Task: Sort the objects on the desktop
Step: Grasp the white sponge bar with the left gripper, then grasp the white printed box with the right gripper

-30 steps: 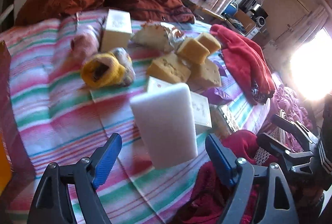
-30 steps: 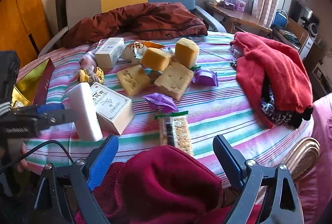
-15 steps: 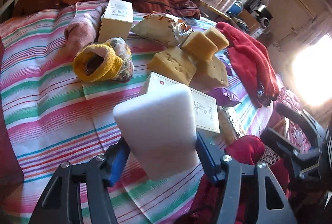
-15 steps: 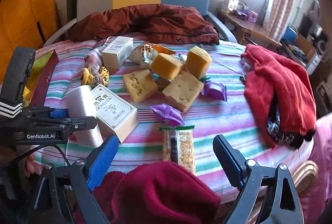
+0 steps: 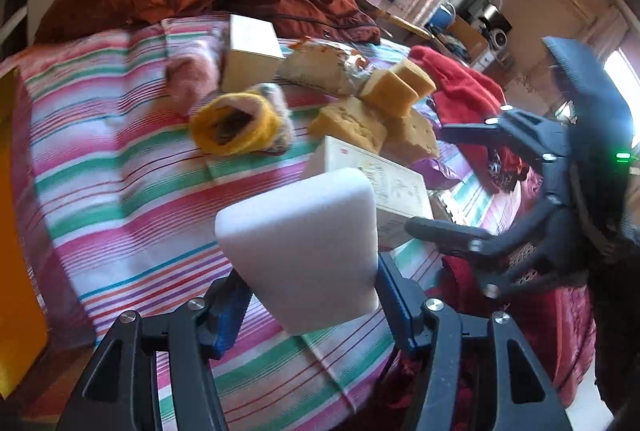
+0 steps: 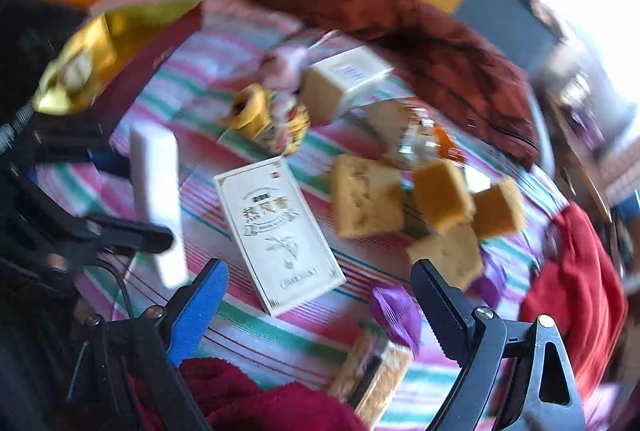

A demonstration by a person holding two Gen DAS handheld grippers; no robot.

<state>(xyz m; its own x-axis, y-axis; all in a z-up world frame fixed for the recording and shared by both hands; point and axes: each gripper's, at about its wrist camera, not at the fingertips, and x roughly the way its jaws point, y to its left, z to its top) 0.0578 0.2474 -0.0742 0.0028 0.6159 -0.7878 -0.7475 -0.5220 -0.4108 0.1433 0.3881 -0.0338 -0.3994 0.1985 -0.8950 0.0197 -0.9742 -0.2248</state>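
While the left gripper (image 5: 310, 305) has just closed onto the white sponge block (image 5: 304, 251), the right gripper (image 6: 320, 295) hangs wide over the white carton (image 6: 280, 231).

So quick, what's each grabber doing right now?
Left gripper: its fingers have just been closing and now grip the white sponge.
Right gripper: open, holding nothing.

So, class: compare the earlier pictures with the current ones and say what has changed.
The left gripper has just been closing and now clamps the white foam block. The right gripper, jaws open and empty, has rolled and swung over the cream box. The yellow sponges and striped cloth stayed put.
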